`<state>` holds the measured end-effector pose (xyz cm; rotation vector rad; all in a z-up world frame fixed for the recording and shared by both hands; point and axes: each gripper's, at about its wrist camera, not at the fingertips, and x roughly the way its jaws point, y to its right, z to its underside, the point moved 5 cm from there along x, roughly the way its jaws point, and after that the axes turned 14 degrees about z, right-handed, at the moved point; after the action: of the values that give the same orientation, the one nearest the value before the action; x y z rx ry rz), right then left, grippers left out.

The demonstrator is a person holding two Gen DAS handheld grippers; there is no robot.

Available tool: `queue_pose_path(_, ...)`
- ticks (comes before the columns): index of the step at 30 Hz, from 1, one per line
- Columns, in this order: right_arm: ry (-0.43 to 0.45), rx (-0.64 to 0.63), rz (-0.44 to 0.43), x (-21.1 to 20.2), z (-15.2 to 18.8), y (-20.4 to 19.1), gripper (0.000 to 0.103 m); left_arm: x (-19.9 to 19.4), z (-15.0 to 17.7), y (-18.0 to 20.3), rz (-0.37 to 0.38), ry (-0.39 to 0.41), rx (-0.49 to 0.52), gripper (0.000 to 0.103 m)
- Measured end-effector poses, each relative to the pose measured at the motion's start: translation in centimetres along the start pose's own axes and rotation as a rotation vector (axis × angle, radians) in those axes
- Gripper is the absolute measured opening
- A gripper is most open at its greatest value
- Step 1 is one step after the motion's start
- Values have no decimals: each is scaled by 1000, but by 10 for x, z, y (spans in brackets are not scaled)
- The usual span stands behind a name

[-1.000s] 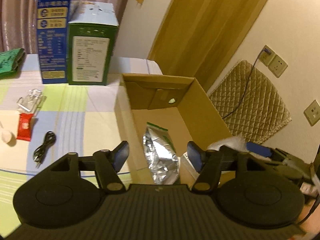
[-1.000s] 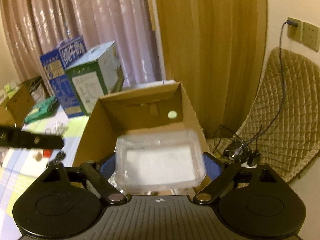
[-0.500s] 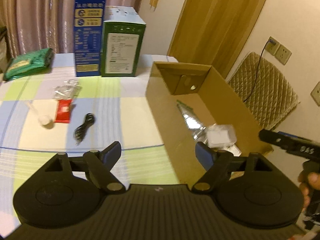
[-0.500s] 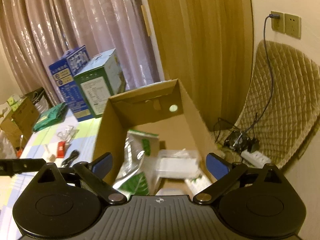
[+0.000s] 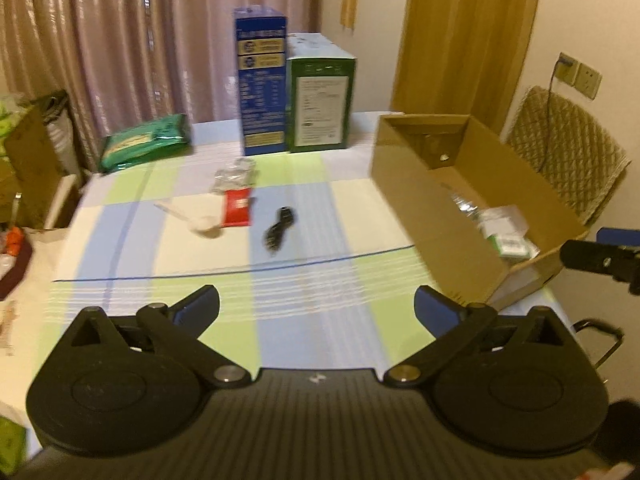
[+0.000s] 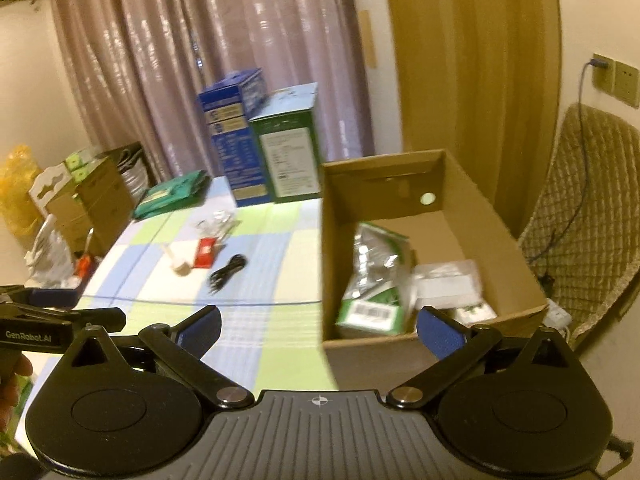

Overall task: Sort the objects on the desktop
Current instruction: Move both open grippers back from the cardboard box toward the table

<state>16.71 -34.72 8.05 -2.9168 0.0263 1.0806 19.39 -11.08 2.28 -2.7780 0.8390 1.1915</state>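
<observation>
An open cardboard box (image 5: 420,220) (image 6: 384,196) stands at the table's right end. Inside it lie a silver-and-green bag (image 6: 372,276) and a clear plastic container (image 6: 446,280) (image 5: 498,220). On the checked cloth lie a black cable (image 5: 279,229) (image 6: 228,270), a red packet (image 5: 237,207) (image 6: 207,253), a white scoop (image 5: 200,224) (image 6: 180,264) and a clear wrapper (image 5: 234,176) (image 6: 216,222). My left gripper (image 5: 316,300) hovers over the table's near part, jaws opening, nothing between them. My right gripper (image 6: 320,320) hangs before the box's near corner, jaws opening and empty.
A blue carton (image 5: 262,80) and a green carton (image 5: 322,100) stand upright at the table's far edge, with a flat green packet (image 5: 146,146) to their left. A quilted chair (image 5: 568,160) sits beyond the box. Boxes and bags crowd the floor at the left (image 6: 80,200).
The right gripper let go of the clear container, which now lies in the box, and drew back. The left gripper left the box, swung over the table and opened wider.
</observation>
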Motion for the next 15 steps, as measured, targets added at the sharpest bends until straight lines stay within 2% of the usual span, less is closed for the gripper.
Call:
queue_pose_path(8,-25,-67,-71,-12,18,-52,101,-45,29,-35,-94,-8,-9,102)
queue_pose_path(15,-25,-103,-136,-21,28,-82,101,-76,40,-53,-134,-2,-34,102)
